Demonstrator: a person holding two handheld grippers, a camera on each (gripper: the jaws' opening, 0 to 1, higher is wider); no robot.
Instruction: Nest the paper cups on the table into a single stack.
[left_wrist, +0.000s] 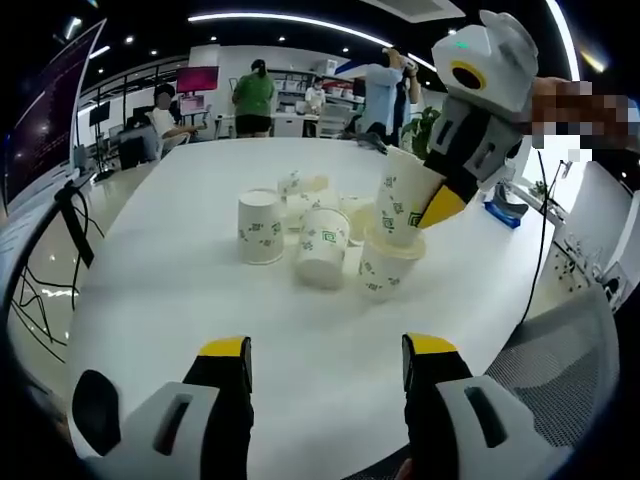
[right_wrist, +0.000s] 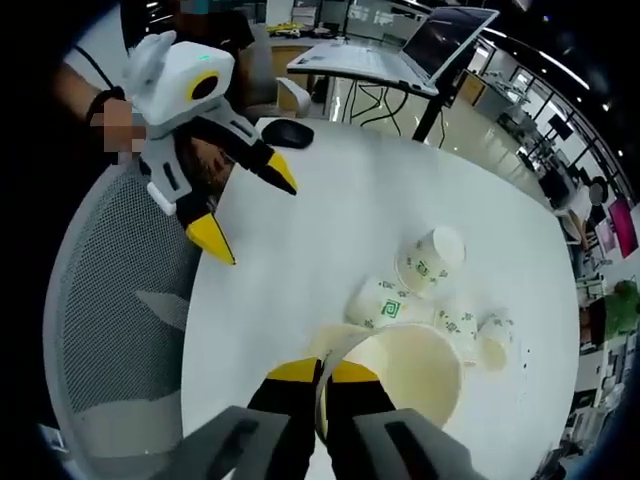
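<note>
Right gripper (right_wrist: 325, 372), pinching the rim of a white green-patterned paper cup (left_wrist: 400, 196), should centre it over the upright cup (left_wrist: 381, 272) below while the left gripper (left_wrist: 325, 362) waits spread.

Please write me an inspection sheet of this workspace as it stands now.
Surface: white table, bare in front of the cups.
Job's things: paper cups clustered mid-table, some upright, some tipped; held cup above them.
Clutter: black mouse near the table edge.
Grippers: right gripper pinches the held cup's rim; left gripper open, nothing between its jaws.
Cables: black cables beside the table.
Surroundings: mesh chair, laptop, people in an office.
</note>
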